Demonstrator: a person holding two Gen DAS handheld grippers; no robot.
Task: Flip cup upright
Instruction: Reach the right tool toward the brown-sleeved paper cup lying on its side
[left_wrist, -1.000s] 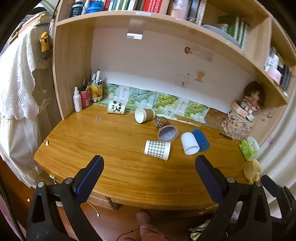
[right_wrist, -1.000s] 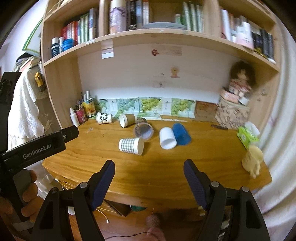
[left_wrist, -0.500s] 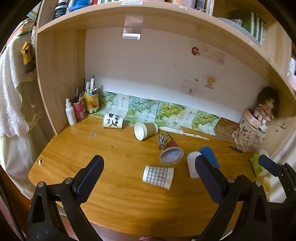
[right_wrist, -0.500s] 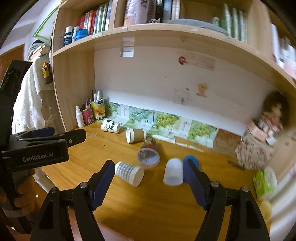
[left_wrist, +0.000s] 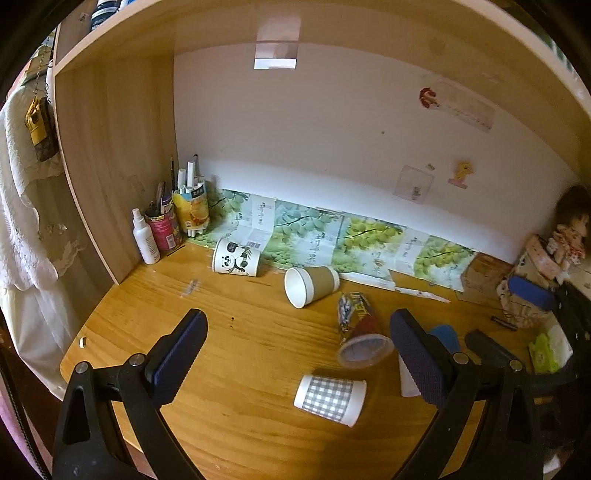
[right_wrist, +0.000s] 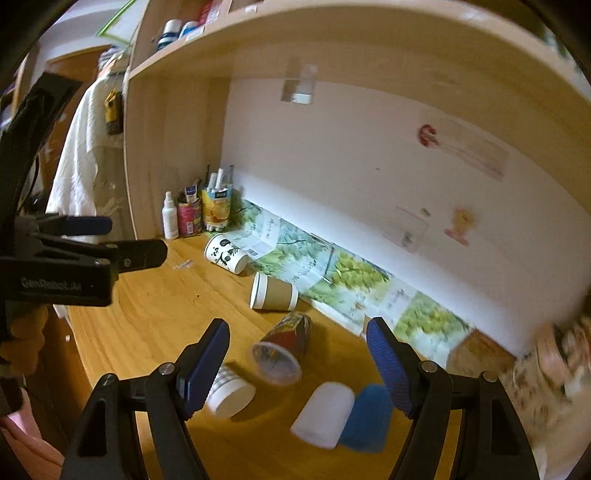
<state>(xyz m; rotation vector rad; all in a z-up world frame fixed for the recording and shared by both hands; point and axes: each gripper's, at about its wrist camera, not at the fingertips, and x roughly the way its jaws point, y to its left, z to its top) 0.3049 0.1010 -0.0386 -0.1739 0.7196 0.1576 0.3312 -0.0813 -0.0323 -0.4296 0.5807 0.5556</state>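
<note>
Several cups lie on their sides on the wooden desk (left_wrist: 236, 354): a panda cup (left_wrist: 236, 261), a brown cup (left_wrist: 310, 285), a red printed cup (left_wrist: 360, 338), a grey checked cup (left_wrist: 330, 398), and a white cup (right_wrist: 322, 413) beside a blue cup (right_wrist: 367, 417). My left gripper (left_wrist: 295, 363) is open and empty above the desk, the checked cup just below between its fingers. My right gripper (right_wrist: 297, 369) is open and empty, with the red printed cup (right_wrist: 282, 349) between its fingers ahead. The left gripper's body also shows at the left of the right wrist view (right_wrist: 74, 266).
A spray bottle (left_wrist: 145, 238) and pen holders (left_wrist: 190, 210) stand in the back left corner. Green leaf-print paper (left_wrist: 332, 240) lines the back wall. A doll and patterned box (left_wrist: 546, 266) stand at the right. A shelf board hangs overhead.
Both grippers have moved forward and in under the shelf, closer to the cups. Both stayed open. The cups have not moved.
</note>
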